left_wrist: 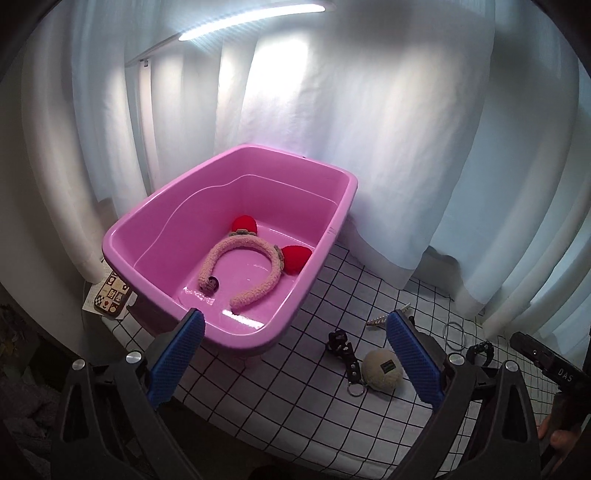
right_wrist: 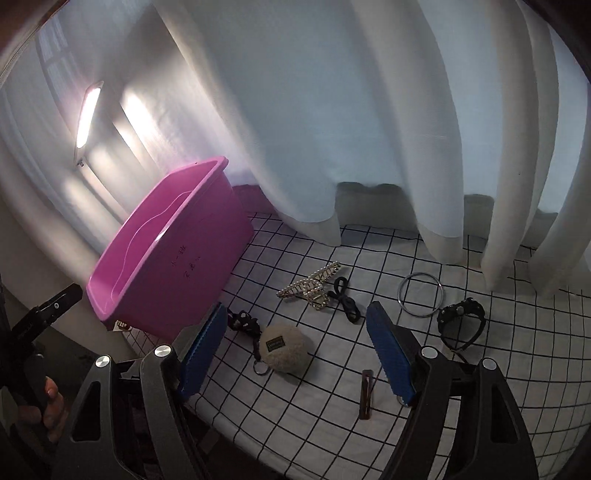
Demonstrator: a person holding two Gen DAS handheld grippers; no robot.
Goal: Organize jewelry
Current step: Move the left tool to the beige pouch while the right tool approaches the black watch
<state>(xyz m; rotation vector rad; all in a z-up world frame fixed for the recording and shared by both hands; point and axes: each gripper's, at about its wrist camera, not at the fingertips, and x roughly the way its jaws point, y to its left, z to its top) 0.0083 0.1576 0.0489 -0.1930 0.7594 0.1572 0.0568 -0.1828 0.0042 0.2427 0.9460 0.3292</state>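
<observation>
A pink plastic tub (left_wrist: pixel 325 240) (right_wrist: pixel 192 284) stands on the checked cloth. In it lies a fuzzy pink headband (left_wrist: pixel 242 273) with two red ears. My left gripper (left_wrist: pixel 295 328) is open and empty at the tub's near corner. My right gripper (right_wrist: pixel 295 325) is open and empty above a cream fluffy keychain (right_wrist: pixel 284 350) (left_wrist: pixel 382 369). On the cloth lie a pearl hair claw (right_wrist: pixel 310 288), a black hair tie (right_wrist: pixel 345 301), a metal bangle (right_wrist: pixel 421 293), a black watch (right_wrist: pixel 460 319), a brown hair clip (right_wrist: pixel 365 393) and a black clip (left_wrist: pixel 338 341).
White curtains (right_wrist: pixel 369 129) hang close behind the table and reach the cloth. A patterned card (left_wrist: pixel 110 299) lies left of the tub at the table edge. A strip lamp (left_wrist: pixel 251 20) shines above. The cloth's front edge curves close to both grippers.
</observation>
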